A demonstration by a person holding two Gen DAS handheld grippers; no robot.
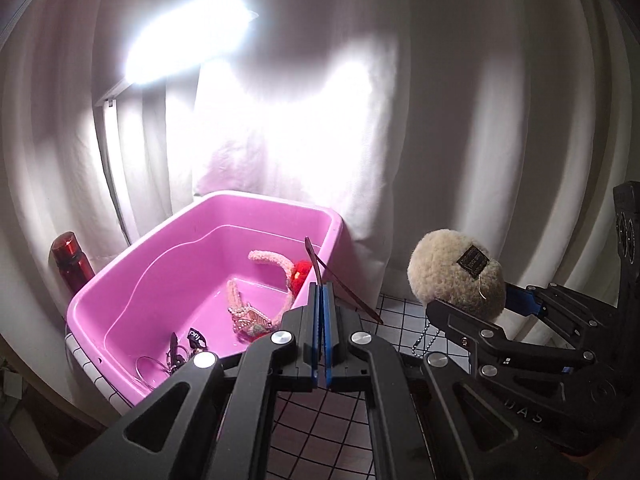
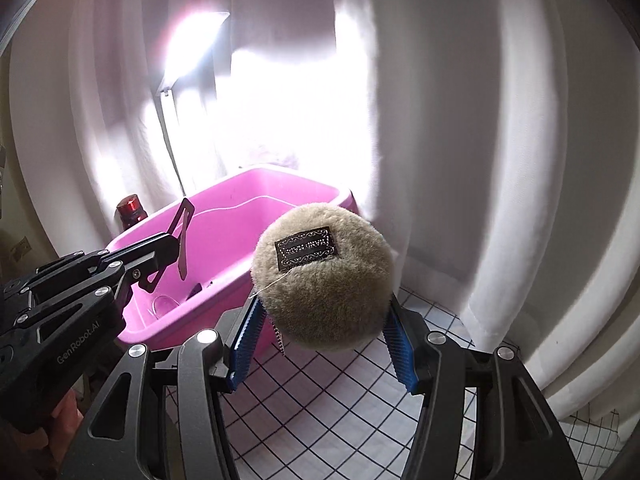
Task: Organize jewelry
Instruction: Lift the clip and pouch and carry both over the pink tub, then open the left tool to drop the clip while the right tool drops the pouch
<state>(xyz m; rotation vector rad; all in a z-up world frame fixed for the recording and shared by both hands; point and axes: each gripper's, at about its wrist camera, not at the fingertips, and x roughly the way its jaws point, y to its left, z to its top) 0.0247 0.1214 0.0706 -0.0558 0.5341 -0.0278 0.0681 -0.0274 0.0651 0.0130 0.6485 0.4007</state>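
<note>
My left gripper (image 1: 321, 292) is shut on a thin dark hair clip (image 1: 318, 264), which sticks up past the blue pads above the near rim of a pink tub (image 1: 132, 280). In the tub lie a fuzzy pink headband with a red pom (image 1: 296, 274), a pearl piece (image 1: 248, 316) and dark small items with rings (image 1: 176, 354). My right gripper (image 2: 325, 308) is shut on a fluffy beige pompom (image 2: 324, 280) with a dark label, and a ball chain (image 2: 280, 340) hangs below it. The right wrist view shows the left gripper (image 2: 172, 248) holding the clip (image 2: 184, 236) over the tub (image 2: 224, 240).
A white cloth with a black grid (image 2: 320, 400) covers the table. White curtains (image 1: 460, 120) hang close behind and to the right of the tub. A red bottle (image 1: 72, 260) stands left of the tub, beside a bright lamp on a pole (image 1: 180, 40).
</note>
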